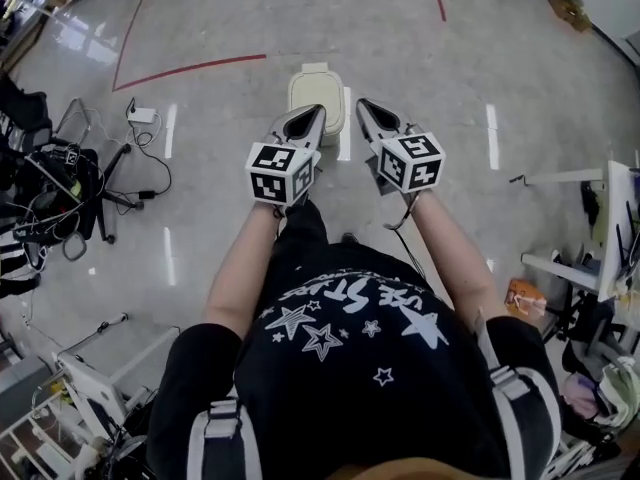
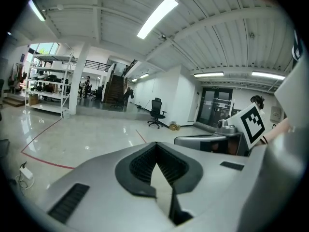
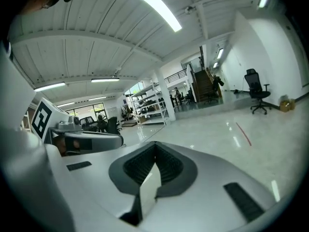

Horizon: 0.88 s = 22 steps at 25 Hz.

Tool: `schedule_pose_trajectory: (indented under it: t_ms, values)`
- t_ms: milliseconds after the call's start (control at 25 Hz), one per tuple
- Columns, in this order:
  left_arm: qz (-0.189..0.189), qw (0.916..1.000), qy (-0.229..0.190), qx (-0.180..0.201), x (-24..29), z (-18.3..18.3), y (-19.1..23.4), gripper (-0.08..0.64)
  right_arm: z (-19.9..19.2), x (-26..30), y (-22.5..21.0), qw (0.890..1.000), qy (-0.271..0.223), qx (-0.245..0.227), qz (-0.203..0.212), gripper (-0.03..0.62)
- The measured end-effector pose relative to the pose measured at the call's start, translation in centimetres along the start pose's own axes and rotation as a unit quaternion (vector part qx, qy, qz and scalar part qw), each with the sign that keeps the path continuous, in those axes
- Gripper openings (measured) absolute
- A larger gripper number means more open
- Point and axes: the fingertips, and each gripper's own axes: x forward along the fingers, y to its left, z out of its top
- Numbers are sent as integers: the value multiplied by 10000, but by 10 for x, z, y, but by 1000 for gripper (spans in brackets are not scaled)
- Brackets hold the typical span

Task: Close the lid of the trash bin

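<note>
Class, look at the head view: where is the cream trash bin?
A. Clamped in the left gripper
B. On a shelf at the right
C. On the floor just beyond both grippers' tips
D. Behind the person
C: the trash bin stands on the floor ahead of the left gripper and the right gripper, whose jaws are together on nothing.

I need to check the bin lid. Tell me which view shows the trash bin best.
The head view: it looks down on the cream trash bin, just beyond the tips of the left gripper and right gripper. The left and right gripper views aim elsewhere and show nothing of it.
</note>
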Motion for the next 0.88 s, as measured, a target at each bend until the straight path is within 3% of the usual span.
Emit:
schedule_pose_trajectory:
  t_ms: [480, 880]
  values:
    - [302, 9992, -210, -161, -69, -26, -62, 11, -34, -68, 42, 9993, -43, -44, 361, 5]
    - [267, 9986, -331, -321, -110, -39, -62, 11, -48, -82, 78, 9995, 9, -140, 285, 5]
